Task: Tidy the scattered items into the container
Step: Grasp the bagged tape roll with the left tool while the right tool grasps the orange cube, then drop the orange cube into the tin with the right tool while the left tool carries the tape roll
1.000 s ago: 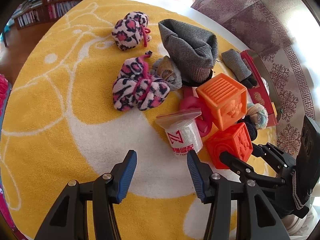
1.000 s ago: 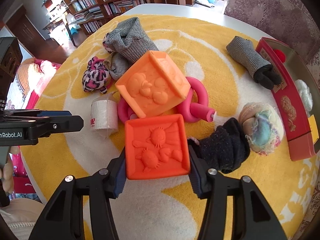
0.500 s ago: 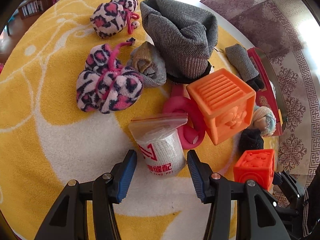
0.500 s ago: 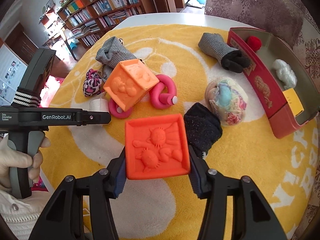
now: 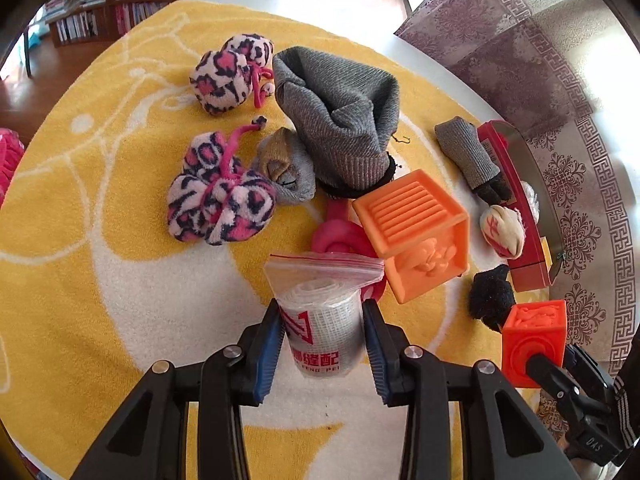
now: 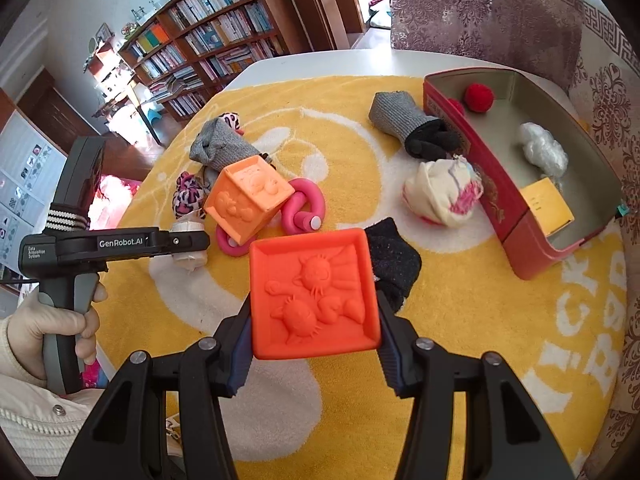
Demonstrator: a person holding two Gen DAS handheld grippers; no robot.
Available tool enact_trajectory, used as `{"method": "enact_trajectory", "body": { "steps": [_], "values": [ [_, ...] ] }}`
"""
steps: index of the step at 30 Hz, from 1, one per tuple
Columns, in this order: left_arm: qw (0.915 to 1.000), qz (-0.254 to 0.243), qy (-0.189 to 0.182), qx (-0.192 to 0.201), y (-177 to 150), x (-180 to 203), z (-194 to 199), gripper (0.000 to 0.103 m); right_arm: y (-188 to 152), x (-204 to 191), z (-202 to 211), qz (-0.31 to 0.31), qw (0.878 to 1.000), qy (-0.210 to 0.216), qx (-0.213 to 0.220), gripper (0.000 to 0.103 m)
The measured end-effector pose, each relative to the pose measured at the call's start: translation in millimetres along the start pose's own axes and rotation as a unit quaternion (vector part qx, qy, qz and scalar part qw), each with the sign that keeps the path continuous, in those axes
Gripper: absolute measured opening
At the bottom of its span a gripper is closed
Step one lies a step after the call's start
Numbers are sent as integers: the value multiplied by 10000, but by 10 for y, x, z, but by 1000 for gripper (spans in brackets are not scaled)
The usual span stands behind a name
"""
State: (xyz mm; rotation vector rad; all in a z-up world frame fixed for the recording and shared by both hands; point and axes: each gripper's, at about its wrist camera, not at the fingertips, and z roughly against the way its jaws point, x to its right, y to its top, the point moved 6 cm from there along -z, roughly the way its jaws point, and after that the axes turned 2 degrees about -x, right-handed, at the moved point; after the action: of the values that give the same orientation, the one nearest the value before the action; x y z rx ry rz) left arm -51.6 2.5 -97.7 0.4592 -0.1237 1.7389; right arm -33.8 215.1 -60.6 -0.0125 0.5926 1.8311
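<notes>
- The left gripper has its blue pads against both sides of a bagged roll of white mesh tape, clamped on it low over the yellow rug.
- The right gripper is clamped on a red-orange embossed cube, held above the rug with its relief face toward the camera.
- The container, a red tin box, sits at the rug's right edge; inside lie a red pompom, a white fluffy wad and a yellow card.
- On the rug lie a lighter orange cube resting against pink rings, two leopard-print plush bundles, a grey knit hat, a grey glove, a cream yarn ball and a black sock.
</notes>
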Motion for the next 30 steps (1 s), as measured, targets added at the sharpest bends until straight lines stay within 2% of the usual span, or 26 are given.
{"method": "enact_trajectory", "body": {
  "steps": [5, 11, 19, 24, 30],
  "values": [
    [9998, -114, -53, 148, 125, 203, 58, 40, 95, 249, 109, -398, 9990, -6, 208, 57],
    [9989, -371, -225, 167, 258, 539, 26, 40, 216, 631, 290, -813, 9951, -241, 512, 57],
    [9959, -750, -502, 40, 389, 947, 1, 40, 485, 1214, 625, -1390, 9823, -622, 1091, 57],
    [9912, -1121, -700, 102, 557, 1374, -24, 40, 759, 1522, 782, -1582, 9721, -926, 1462, 57],
    [9832, -1504, -1008, 242, 841, 1962, -82, 40, 925, 1784, 683, -1580, 9679, -1278, 1482, 57]
  ]
}}
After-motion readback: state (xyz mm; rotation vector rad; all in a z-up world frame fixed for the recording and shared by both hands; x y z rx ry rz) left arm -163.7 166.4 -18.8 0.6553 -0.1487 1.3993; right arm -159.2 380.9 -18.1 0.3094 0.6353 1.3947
